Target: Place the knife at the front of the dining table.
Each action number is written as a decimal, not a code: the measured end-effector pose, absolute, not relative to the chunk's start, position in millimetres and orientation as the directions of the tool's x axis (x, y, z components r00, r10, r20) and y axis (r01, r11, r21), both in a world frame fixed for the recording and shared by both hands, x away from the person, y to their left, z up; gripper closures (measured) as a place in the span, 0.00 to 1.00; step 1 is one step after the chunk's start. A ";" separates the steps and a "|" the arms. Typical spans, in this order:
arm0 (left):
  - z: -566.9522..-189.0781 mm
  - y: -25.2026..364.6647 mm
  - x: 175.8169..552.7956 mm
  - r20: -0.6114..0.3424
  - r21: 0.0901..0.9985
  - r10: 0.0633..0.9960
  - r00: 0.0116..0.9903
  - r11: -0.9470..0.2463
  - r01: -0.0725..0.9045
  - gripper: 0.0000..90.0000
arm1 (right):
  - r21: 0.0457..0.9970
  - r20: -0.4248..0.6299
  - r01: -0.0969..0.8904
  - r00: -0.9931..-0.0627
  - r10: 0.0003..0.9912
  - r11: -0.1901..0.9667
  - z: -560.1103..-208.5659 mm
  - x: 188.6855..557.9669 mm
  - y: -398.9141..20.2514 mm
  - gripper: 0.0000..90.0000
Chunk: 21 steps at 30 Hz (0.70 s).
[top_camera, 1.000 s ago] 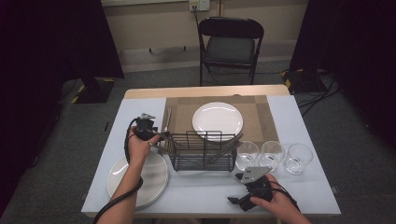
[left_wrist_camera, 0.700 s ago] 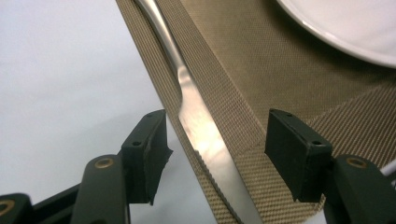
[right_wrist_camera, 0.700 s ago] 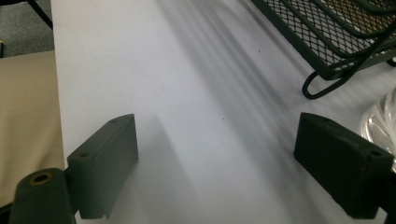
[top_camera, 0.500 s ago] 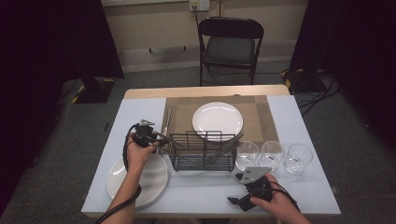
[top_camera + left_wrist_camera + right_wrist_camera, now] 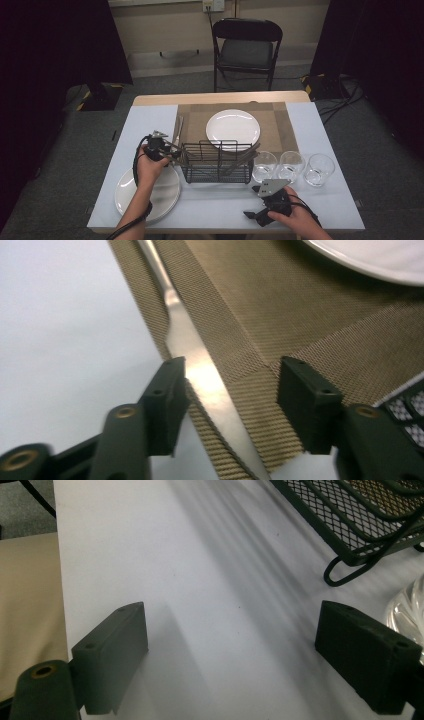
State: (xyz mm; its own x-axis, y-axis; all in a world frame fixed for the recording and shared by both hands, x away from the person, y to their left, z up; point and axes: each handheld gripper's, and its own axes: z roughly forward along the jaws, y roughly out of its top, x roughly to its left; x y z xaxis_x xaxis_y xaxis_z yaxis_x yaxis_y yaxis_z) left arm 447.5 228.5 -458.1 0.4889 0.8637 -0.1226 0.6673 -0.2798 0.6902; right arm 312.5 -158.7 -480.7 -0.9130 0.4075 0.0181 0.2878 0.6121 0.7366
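A silver knife (image 5: 200,365) lies along the left edge of the woven brown placemat (image 5: 320,315); in the high view the knife (image 5: 178,127) runs beside the mat. My left gripper (image 5: 232,375) is lowered over the blade, one jaw on each side. Its jaws have just been closing, but the pads do not press on the blade, so it is open. In the high view the left gripper (image 5: 170,150) sits at the left end of the black wire rack (image 5: 217,162). My right gripper (image 5: 232,645) stands open and empty over the white table cover, near the front edge (image 5: 252,202).
A white plate (image 5: 233,129) rests on the placemat behind the rack. Two stacked white plates (image 5: 165,195) lie at the front left under my left forearm. Three clear glasses (image 5: 292,165) stand in a row right of the rack. A folding chair (image 5: 247,50) stands beyond the table.
My left hand has shifted a little toward the person beside the rack's left end. The right hand has stayed where it was.
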 end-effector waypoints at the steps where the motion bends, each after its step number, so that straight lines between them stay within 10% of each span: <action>1: -458.2 228.7 447.3 -0.105 0.690 0.865 0.491 -0.292 0.662 0.50 | 0.736 0.018 0.288 -0.913 0.408 0.613 -480.7 312.5 -158.6 0.14; 21: -459.7 224.2 446.6 -0.072 0.637 0.894 0.442 -0.299 0.710 0.79 | 0.736 0.022 0.291 -0.913 0.408 0.611 -480.7 312.7 -158.7 0.14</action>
State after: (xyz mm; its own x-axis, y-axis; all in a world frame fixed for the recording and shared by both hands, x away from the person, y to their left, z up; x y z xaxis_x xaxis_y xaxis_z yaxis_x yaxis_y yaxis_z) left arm 446.6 224.2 -459.7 0.4418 0.8942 -0.0723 0.7103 -0.2995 0.6370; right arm 312.7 -158.7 -480.7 -0.9126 0.4082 0.0218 0.2908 0.6108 0.7364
